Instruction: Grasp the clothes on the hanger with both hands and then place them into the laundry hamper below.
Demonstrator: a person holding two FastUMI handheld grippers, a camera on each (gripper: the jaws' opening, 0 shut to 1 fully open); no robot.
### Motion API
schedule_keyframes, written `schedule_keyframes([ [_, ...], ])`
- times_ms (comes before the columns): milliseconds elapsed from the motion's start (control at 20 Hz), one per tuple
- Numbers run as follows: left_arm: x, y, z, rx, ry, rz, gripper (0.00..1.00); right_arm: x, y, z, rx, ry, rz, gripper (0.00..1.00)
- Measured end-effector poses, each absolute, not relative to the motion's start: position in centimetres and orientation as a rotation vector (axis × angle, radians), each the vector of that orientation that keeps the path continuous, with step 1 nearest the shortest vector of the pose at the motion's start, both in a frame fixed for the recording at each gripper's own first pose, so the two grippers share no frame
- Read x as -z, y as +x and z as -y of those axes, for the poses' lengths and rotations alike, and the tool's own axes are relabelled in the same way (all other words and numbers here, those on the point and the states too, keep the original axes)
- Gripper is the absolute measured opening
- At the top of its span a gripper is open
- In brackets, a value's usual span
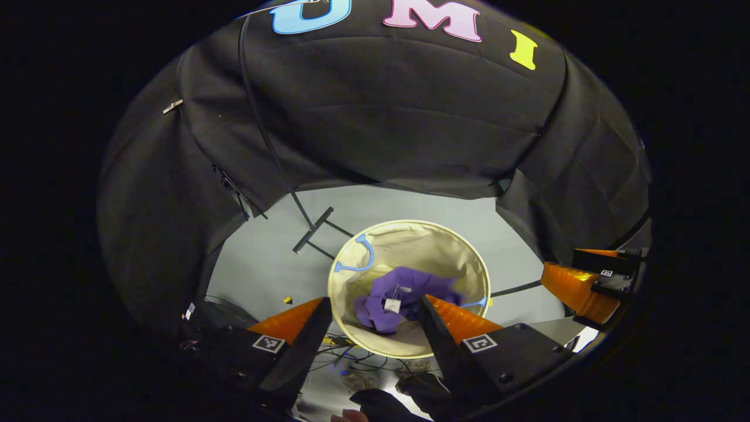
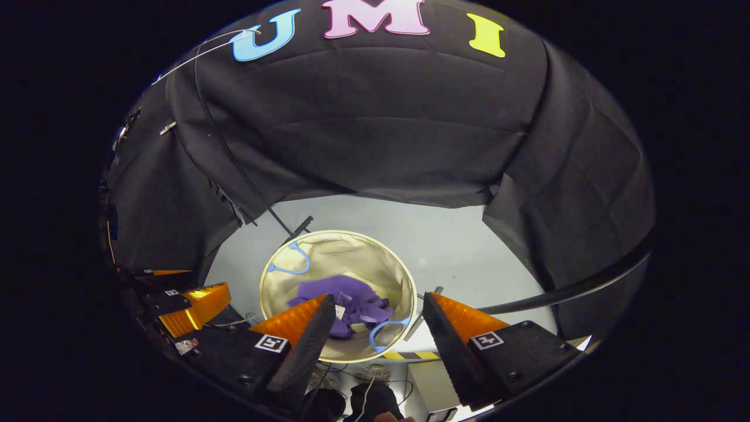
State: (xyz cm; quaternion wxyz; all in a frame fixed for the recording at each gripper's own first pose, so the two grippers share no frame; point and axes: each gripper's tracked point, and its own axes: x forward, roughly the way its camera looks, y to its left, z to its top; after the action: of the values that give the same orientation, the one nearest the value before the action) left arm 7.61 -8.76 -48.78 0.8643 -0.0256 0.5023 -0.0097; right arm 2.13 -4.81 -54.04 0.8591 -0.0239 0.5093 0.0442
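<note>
A purple garment (image 1: 395, 296) lies crumpled at the bottom of the round cream laundry hamper (image 1: 463, 249), which stands on the grey floor below. My left gripper (image 1: 375, 319) is open high above the hamper, with nothing between its fingers. In the right gripper view the same purple garment (image 2: 354, 302) lies inside the hamper (image 2: 384, 261), and my right gripper (image 2: 378, 319) hangs open above it, holding nothing. My right gripper (image 1: 589, 281) also appears at the right edge of the left gripper view, and my left gripper (image 2: 179, 302) at the left edge of the right gripper view.
Blue handles (image 1: 360, 258) hang on the hamper's rim. The black base of a clothes rack (image 1: 313, 228) rests on the floor behind the hamper, and its dark rail (image 2: 562, 290) crosses at right. Cables and the person's shoes (image 2: 375, 372) lie near the front. Black cloth walls surround the floor.
</note>
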Motion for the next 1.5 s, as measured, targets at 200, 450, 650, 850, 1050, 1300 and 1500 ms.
schedule_keyframes([
  [200, 48.2, 7.2, 8.5, 0.029, -0.093, -1.048, 0.94, 52.8, 1.6, 4.6, -0.080, -0.042, -1.047, 0.97],
  [450, 43.3, 6.9, 8.1, 0.060, -0.104, -0.953, 0.94, 48.0, 1.3, 3.4, -0.074, -0.034, -0.958, 0.98],
  [650, 38.3, 7.0, 6.9, 0.072, -0.104, -0.824, 0.94, 42.1, 1.7, 1.8, -0.063, -0.012, -0.837, 0.97],
  [850, 31.5, 7.0, 5.2, 0.080, -0.085, -0.659, 0.95, 34.7, 2.8, 0.5, -0.049, -0.041, -0.676, 0.98],
  [1050, 24.6, 6.9, 3.6, 0.091, -0.109, -0.509, 0.94, 27.7, 3.0, -1.4, -0.037, -0.044, -0.536, 0.97],
  [1300, 15.8, 5.4, 0.9, 0.098, -0.080, -0.333, 0.95, 21.5, 2.0, -3.5, -0.007, -0.037, -0.437, 0.97],
  [1500, 11.6, 3.1, -1.8, 0.117, -0.090, -0.210, 0.95, 16.1, 1.3, -4.6, 0.021, -0.013, -0.340, 0.97],
])
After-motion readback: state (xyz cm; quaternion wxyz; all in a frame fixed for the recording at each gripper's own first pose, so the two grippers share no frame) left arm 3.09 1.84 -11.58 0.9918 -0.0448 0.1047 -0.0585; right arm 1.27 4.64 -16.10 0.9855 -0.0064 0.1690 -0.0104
